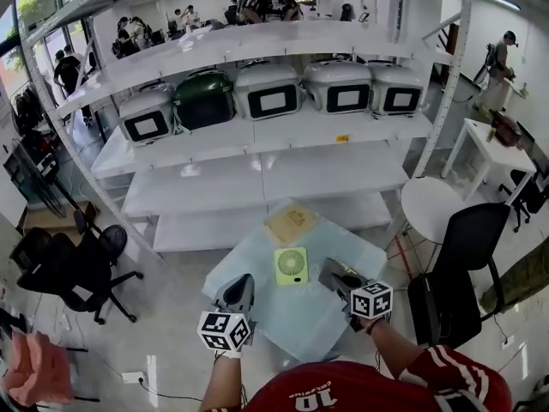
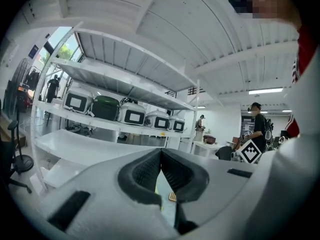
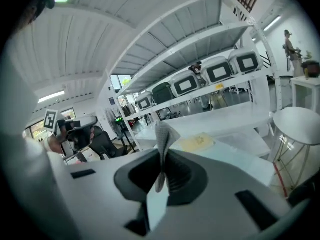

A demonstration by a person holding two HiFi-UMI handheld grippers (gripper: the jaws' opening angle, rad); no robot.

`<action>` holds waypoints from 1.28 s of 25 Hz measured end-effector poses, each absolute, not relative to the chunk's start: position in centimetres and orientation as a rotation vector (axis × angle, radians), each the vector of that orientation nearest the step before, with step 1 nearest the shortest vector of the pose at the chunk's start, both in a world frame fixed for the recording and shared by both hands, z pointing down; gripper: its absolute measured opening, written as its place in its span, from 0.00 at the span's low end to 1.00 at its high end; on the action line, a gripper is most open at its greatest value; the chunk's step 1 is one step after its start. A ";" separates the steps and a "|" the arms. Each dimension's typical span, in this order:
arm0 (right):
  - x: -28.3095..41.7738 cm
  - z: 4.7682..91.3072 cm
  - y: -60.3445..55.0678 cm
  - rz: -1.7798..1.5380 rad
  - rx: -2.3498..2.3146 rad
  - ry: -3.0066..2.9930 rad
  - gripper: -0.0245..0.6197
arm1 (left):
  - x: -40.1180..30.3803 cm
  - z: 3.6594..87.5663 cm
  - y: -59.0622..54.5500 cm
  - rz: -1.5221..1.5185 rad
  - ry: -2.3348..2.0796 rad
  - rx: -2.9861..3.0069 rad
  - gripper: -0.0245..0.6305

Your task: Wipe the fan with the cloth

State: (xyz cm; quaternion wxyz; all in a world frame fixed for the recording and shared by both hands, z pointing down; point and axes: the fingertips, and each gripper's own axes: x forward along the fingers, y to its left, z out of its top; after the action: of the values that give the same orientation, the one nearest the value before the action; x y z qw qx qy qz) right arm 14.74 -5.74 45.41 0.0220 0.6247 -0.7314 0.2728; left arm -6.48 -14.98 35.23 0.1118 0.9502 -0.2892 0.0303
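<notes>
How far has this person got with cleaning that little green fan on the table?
Done: the cloth is picked up, and the right gripper is shut on it.
In hand: both grippers hover near the fan, which sits on the table. Neither touches it. The left gripper is shut and empty.
Left: the wiping itself, since the cloth isn't on the fan yet.
</notes>
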 end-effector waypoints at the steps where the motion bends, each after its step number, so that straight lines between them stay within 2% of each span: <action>1: 13.9 44.5 -5.4 0.825 1.942 -2.280 0.07 | -7.1 34.8 -14.6 0.081 -0.840 2.798 0.04; 15: 5.4 33.8 -0.5 0.546 2.113 -2.339 0.07 | -13.0 30.1 -9.8 -0.041 -0.649 2.870 0.04; 26: 3.1 22.5 1.4 0.157 2.217 -2.327 0.07 | -15.4 22.5 -7.4 -0.190 -0.592 3.006 0.04; 32: 2.5 21.2 2.1 0.081 2.279 -2.268 0.07 | -16.9 21.4 -8.1 -0.197 -0.652 3.029 0.04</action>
State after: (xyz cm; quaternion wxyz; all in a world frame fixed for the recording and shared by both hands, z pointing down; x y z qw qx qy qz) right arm 2.47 2.07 21.20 -0.0372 0.7081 -0.7047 0.0252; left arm -16.92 -8.09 21.44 0.0185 0.9755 -0.2100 -0.0633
